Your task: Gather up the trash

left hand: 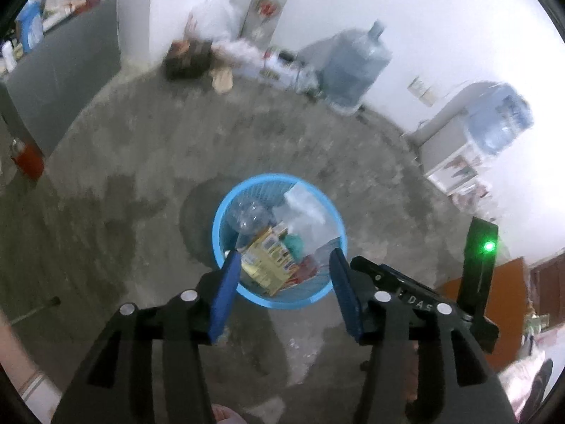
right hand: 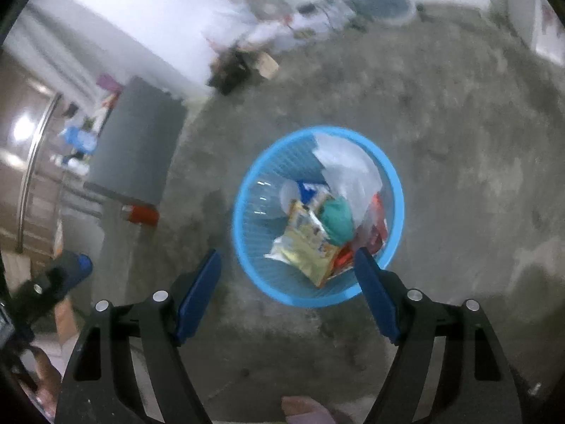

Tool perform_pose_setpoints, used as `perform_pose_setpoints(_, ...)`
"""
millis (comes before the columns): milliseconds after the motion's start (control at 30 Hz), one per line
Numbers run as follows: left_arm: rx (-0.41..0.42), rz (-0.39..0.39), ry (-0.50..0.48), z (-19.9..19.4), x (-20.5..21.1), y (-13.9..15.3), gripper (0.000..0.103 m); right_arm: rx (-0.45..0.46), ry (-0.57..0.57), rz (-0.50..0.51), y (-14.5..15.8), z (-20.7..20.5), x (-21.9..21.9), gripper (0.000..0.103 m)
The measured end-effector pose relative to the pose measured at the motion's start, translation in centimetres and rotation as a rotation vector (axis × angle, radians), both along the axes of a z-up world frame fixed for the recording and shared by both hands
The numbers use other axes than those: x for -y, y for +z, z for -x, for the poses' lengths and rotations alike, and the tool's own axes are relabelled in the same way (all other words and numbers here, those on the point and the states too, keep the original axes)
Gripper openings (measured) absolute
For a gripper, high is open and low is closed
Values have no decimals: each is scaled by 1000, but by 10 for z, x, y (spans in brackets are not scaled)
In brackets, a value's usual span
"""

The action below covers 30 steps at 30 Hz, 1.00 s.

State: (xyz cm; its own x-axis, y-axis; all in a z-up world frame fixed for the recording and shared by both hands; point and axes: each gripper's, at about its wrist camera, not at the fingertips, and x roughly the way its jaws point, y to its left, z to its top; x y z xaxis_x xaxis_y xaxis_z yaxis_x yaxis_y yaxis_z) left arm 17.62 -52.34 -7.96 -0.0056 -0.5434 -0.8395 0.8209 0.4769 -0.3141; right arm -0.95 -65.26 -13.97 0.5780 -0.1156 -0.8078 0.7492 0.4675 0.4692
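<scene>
A blue mesh basket stands on the concrete floor. In it lie a yellow wrapper, a teal crumpled piece, a clear bottle, a clear plastic bag and a red wrapper. My left gripper hangs above the basket's near side, open, with nothing between its blue pads. My right gripper is also open and empty above the basket's near rim. Its body with a green light shows at the right of the left wrist view.
Two large water jugs stand along the white wall, with a dark box and bags beside them. A grey panel and a red object are at the left. A person's foot is below.
</scene>
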Motion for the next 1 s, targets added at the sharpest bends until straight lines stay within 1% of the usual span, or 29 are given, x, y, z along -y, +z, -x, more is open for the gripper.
perform_pose_setpoints(33, -19, 35, 3, 3, -19, 18, 58, 8, 13, 38, 14, 2, -8, 75)
perform_pose_setpoints(67, -27, 56, 3, 7, -31, 29, 63, 19, 35, 94, 34, 3, -21, 77)
perform_pose_setpoints(100, -18, 86, 1, 12, -51, 46, 66, 31, 59, 147, 52, 1, -32, 81)
perform_pose_setpoints(133, 4, 106, 4, 15, -66, 59, 71, 45, 86, 197, 69, 1, -43, 85)
perform_pose_setpoints(167, 52, 132, 13, 21, -89, 76, 77, 59, 124, 265, 91, 1, -62, 88)
perform_pose_setpoints(200, 105, 158, 31, 28, -114, 92, 80, 72, 156, 324, 108, 0, -79, 93)
perform_pose_setpoints(233, 158, 176, 57, 33, -138, 107, 89, 88, 181, 375, 123, 0, -96, 95)
perform_pose_setpoints(267, 198, 185, 86, 38, -158, 116, 94, 110, 219, 444, 144, 1, -123, 95)
perform_pose_setpoints(333, 273, 202, 166, 47, -204, 134, 97, 131, 265, 514, 164, 2, -154, 95)
perform_pose_setpoints(400, 321, 201, 276, 56, -254, 144, 97, 171, 314, 572, 182, 5, -192, 95)
perform_pose_setpoints(433, 338, 191, 341, 60, -278, 147, 97, 188, 331, 586, 187, 5, -206, 95)
perform_pose_setpoints(500, 393, 144, 513, 70, -325, 151, 97, 236, 379, 607, 197, 9, -242, 95)
perform_pose_setpoints(533, 433, 121, 622, 78, -353, 150, 97, 261, 412, 615, 202, 11, -258, 95)
perform_pose_setpoints(600, 476, 95, 734, 90, -390, 147, 97, 268, 456, 634, 203, 11, -279, 95)
perform_pose_setpoints(633, 495, 75, 768, 95, -400, 144, 97, 253, 477, 655, 204, 10, -291, 95)
perform_pose_setpoints(667, 517, 45, 810, 102, -417, 140, 97, 219, 496, 690, 204, 7, -307, 95)
perform_pose_setpoints(700, 520, 27, 848, 108, -430, 136, 97, 174, 515, 733, 202, 5, -323, 95)
perform_pose_setpoints(767, 475, 7, 916, 115, -454, 127, 97, 118, 562, 805, 198, 0, -351, 95)
perform_pose_setpoints(833, 447, -25, 979, 118, -470, 118, 97, 83, 602, 853, 190, -1, -375, 95)
perform_pose_setpoints(900, 435, -60, 1035, 124, -485, 106, 97, 40, 642, 861, 181, -2, -390, 95)
perform_pose_setpoints(933, 420, -79, 1050, 128, -491, 101, 97, 13, 664, 845, 174, -3, -396, 95)
perform_pose_setpoints(1000, 393, -105, 1050, 133, -492, 89, 97, -41, 691, 797, 160, 0, -403, 95)
